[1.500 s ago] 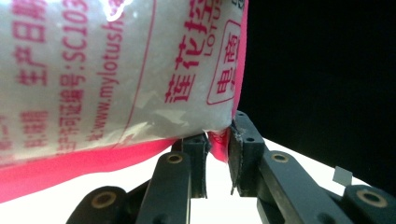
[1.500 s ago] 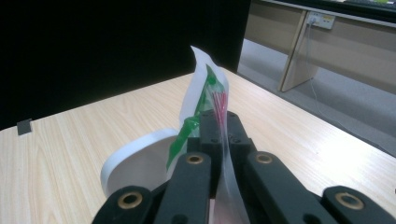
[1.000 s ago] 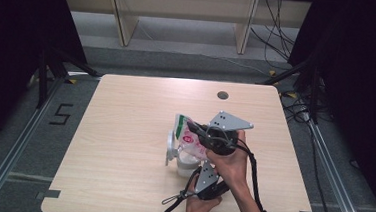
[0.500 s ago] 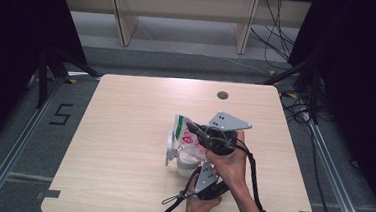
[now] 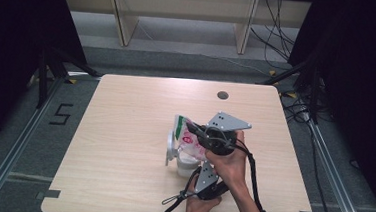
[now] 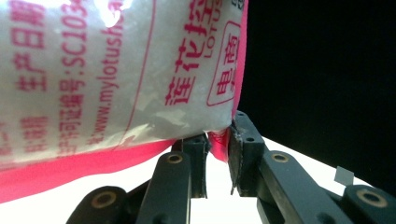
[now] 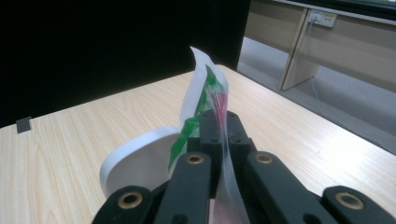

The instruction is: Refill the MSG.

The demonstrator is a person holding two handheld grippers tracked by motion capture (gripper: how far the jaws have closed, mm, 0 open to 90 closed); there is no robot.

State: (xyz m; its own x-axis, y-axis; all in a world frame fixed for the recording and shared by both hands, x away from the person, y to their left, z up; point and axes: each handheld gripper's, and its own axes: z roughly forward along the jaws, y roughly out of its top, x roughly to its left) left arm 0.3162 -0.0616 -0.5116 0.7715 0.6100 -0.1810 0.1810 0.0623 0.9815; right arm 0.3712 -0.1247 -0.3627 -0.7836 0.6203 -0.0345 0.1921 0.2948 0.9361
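A white plastic bag (image 5: 188,136) with pink and green print hangs tilted over a white cup (image 5: 187,165) on the wooden table (image 5: 124,131). My right gripper (image 5: 200,134), under its grey plate, is shut on the bag's thin top edge (image 7: 205,88); its jaws (image 7: 219,123) stand together on the film. From below, my left gripper (image 5: 199,167) pinches the bag's pink bottom corner (image 6: 217,142) between its jaws. In the left gripper view the bag (image 6: 116,70) shows red lettering and white grains inside. The white cup (image 7: 135,163) sits just beyond the right jaws.
A small dark round hole (image 5: 222,95) lies near the table's far edge. Wooden furniture legs (image 5: 124,21) and cables (image 5: 280,47) stand on the grey floor behind. Metal rails (image 5: 18,144) run along both table sides.
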